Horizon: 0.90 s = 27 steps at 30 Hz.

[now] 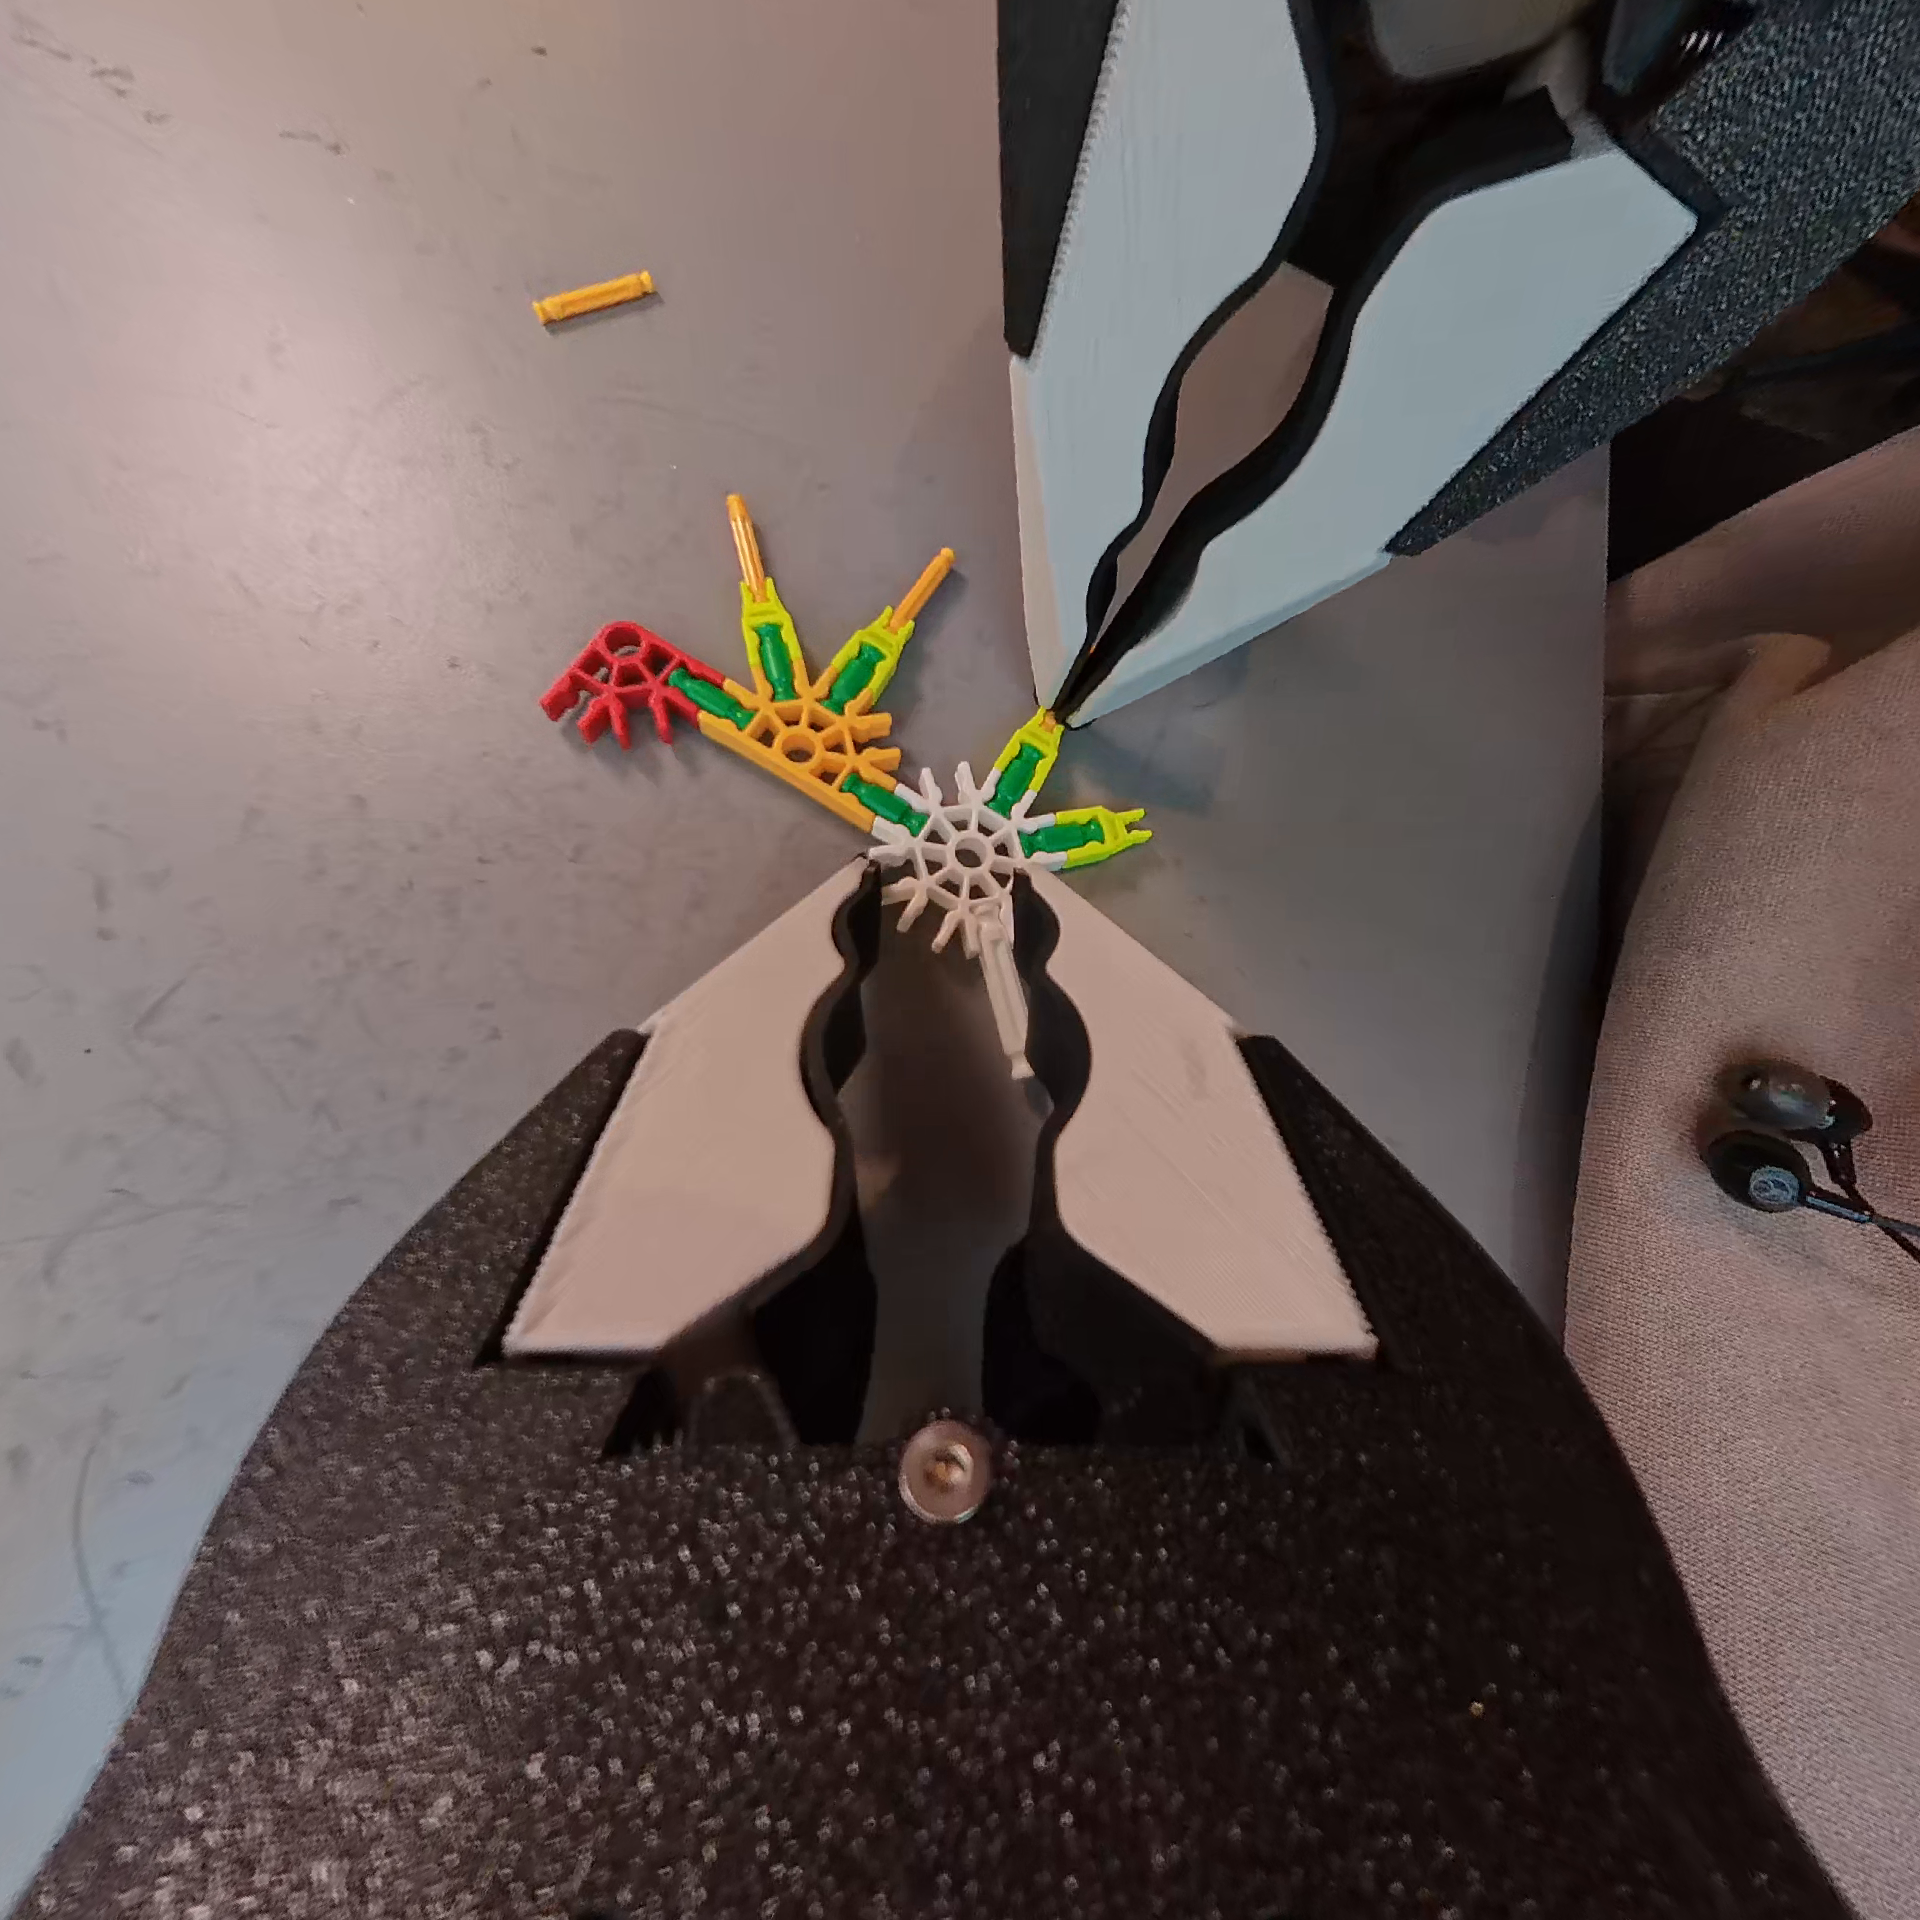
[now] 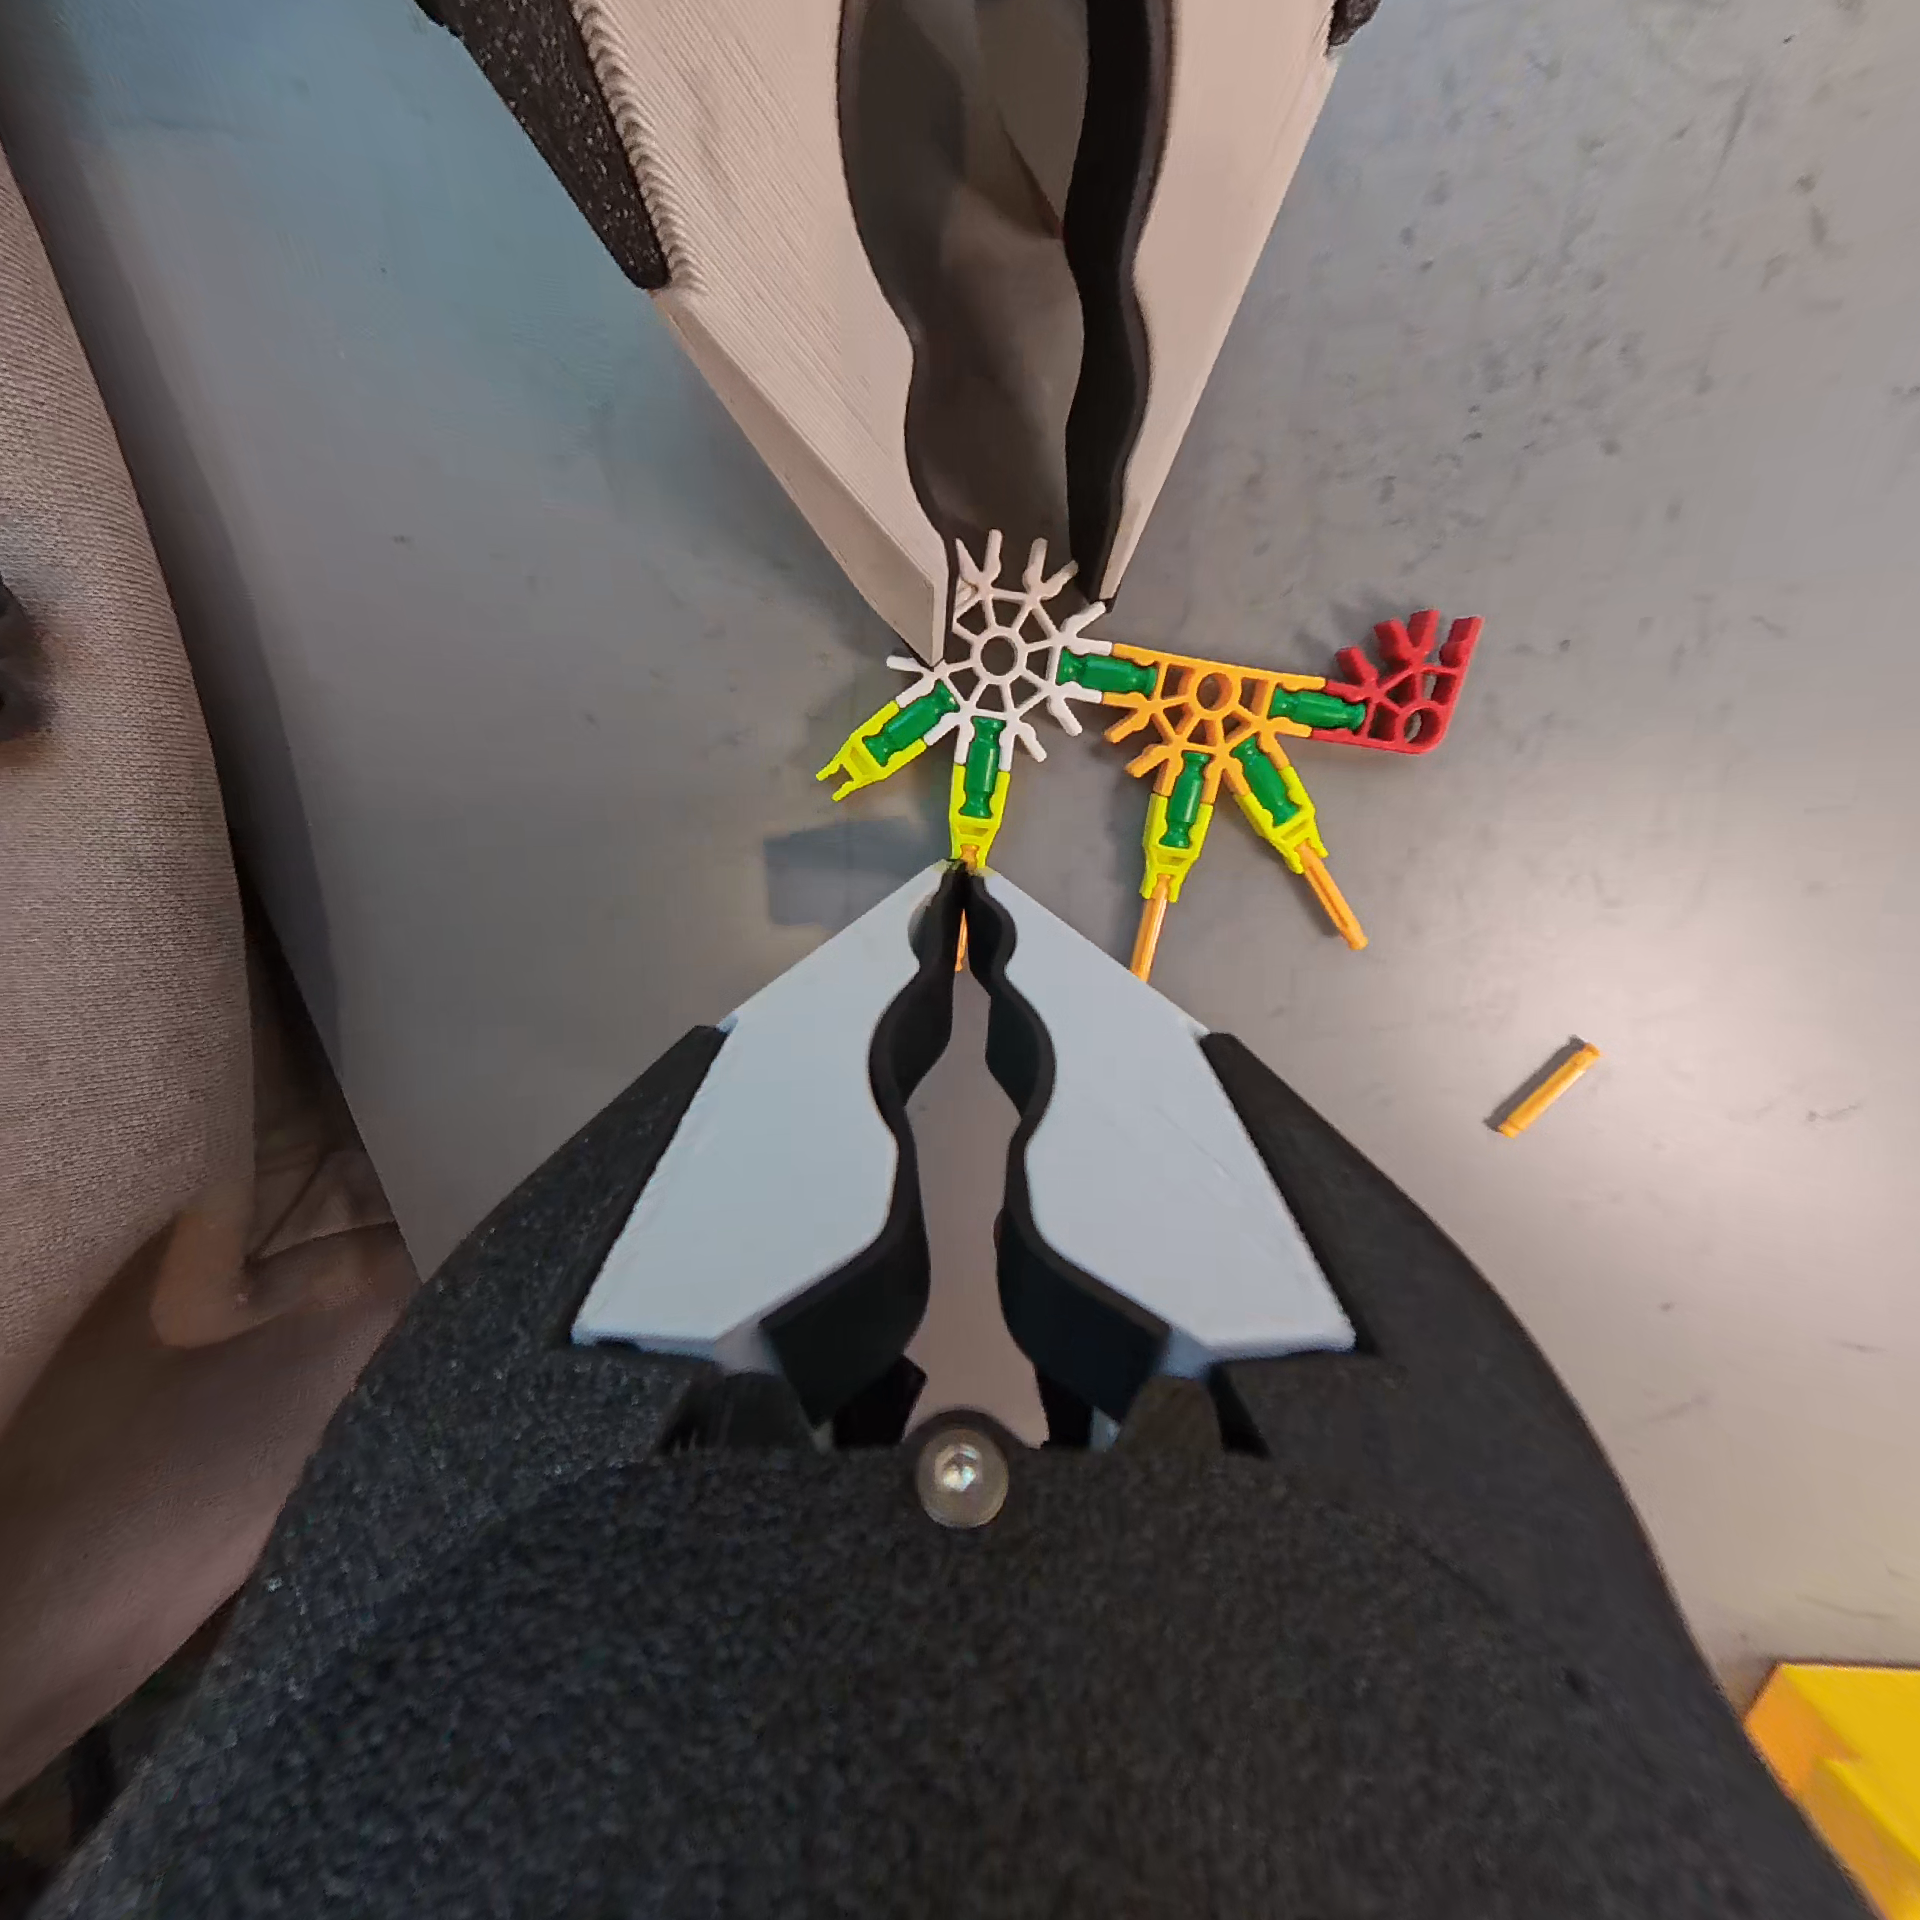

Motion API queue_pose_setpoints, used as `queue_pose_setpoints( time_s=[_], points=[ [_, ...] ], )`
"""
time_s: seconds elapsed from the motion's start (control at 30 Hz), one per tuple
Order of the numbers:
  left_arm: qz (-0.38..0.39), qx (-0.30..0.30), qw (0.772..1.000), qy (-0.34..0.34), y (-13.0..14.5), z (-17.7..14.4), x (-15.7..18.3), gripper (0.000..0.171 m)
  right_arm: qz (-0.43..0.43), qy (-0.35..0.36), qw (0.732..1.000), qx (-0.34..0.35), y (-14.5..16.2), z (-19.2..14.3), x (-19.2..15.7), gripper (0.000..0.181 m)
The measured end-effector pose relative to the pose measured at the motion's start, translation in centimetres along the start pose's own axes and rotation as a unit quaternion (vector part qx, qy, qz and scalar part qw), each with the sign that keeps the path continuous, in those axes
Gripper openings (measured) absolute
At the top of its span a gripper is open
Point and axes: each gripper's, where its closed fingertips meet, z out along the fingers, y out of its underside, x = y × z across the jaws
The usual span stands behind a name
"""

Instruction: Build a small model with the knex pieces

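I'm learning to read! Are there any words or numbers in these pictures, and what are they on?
None can be read. The left claw on the white connector, the right claw on the orange rod and the table bear no writing.
The earbuds carry a small round mark, too small to read.

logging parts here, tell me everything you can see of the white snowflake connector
The white snowflake connector is a flat round plastic hub with a centre hole and slotted spokes all round. It lies flat on the grey table, gripped at its edge by the left gripper. Three green rods plug into it: one links to the orange connector, two end in yellow-green clips. A white rod also sticks out between the left jaws.
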Motion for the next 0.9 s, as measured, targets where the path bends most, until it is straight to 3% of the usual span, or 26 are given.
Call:
queue_pose_setpoints(
  time_s=[0.2, 0.33, 0.5, 0.77, 0.9],
  points=[
    [0.003, -0.005, 1.0, -0.004, 0.3, -0.2, -0.3, 0.025, 0.047, -0.02, 0.996, 0.067, -0.4, -0.3, 0.4, 0.001],
    [0.002, -0.003, 1.0, -0.007, 0.2, -0.1, -0.3, 0.025, 0.11, -0.019, 0.984, 0.136, -0.2, -2.4, 2.0, 0.01],
    [0.002, -0.003, 1.0, -0.006, 0.2, -0.1, -0.3, 0.026, 0.146, 0.048, 0.981, 0.115, 3.6, -3.4, 5.4, 0.01],
    [-0.004, 0.042, 0.999, 0.034, -1.0, -1.7, -0.2, 0.03, 0.201, 0.092, 0.966, 0.138, 4.7, -2.3, 10.7, 0.009],
    [0.023, 0.03, 0.999, 0.029, -0.4, -1.9, -0.5, 0.037, 0.214, 0.084, 0.965, 0.127, 4.9, -1.2, 12.4, 0.01]
  ],
)
